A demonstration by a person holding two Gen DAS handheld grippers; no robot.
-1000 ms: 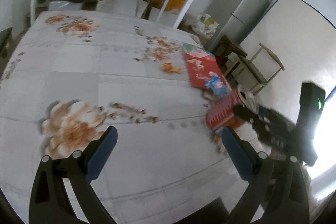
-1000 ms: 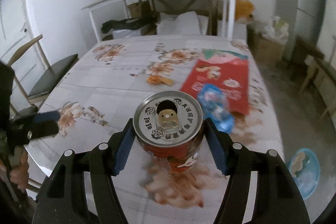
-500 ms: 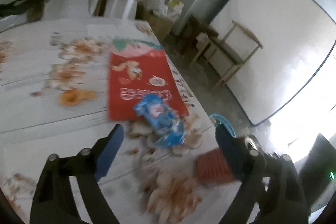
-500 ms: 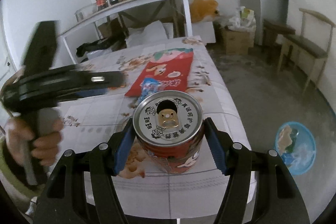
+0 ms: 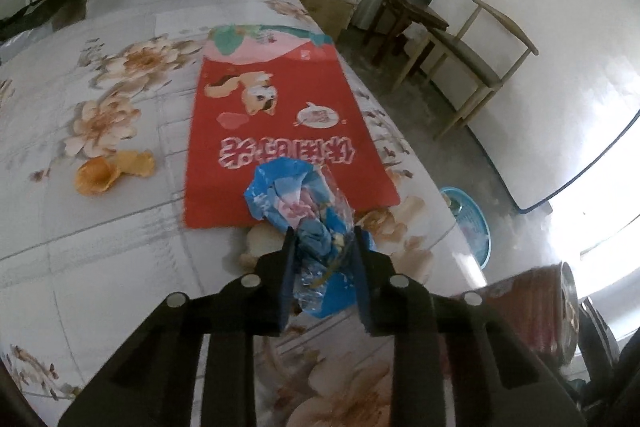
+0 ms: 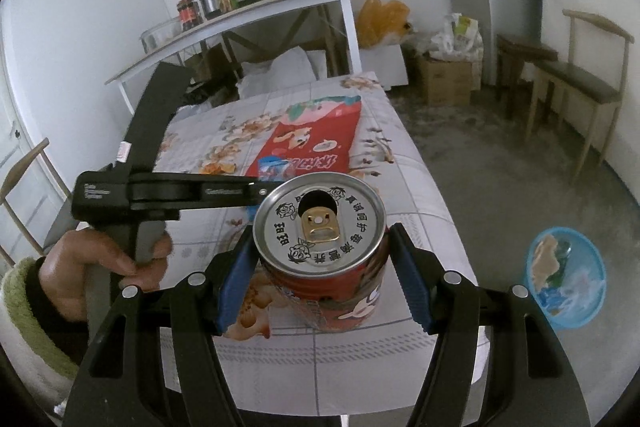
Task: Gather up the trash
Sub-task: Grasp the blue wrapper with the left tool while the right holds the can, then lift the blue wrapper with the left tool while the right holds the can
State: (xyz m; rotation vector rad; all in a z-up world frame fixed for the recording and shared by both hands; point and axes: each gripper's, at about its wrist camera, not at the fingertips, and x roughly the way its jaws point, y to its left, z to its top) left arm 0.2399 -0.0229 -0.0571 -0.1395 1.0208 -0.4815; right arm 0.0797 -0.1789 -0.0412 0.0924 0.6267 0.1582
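Observation:
My left gripper is shut on a crumpled blue plastic wrapper that lies on the flowered tablecloth at the near edge of a flat red snack bag. My right gripper is shut on an opened red drink can and holds it above the table's near right part; the can also shows in the left wrist view. The left gripper shows from the side in the right wrist view, with the wrapper at its tip. Orange peel lies left of the red bag.
A blue trash basin with some trash stands on the floor right of the table; it also shows in the left wrist view. A wooden chair, a stool, boxes and a fridge stand along the right wall. A white shelf stands behind the table.
My left gripper swung right across the table to the blue wrapper and shut on it. My right gripper lifted the can and turned towards the table's right side.

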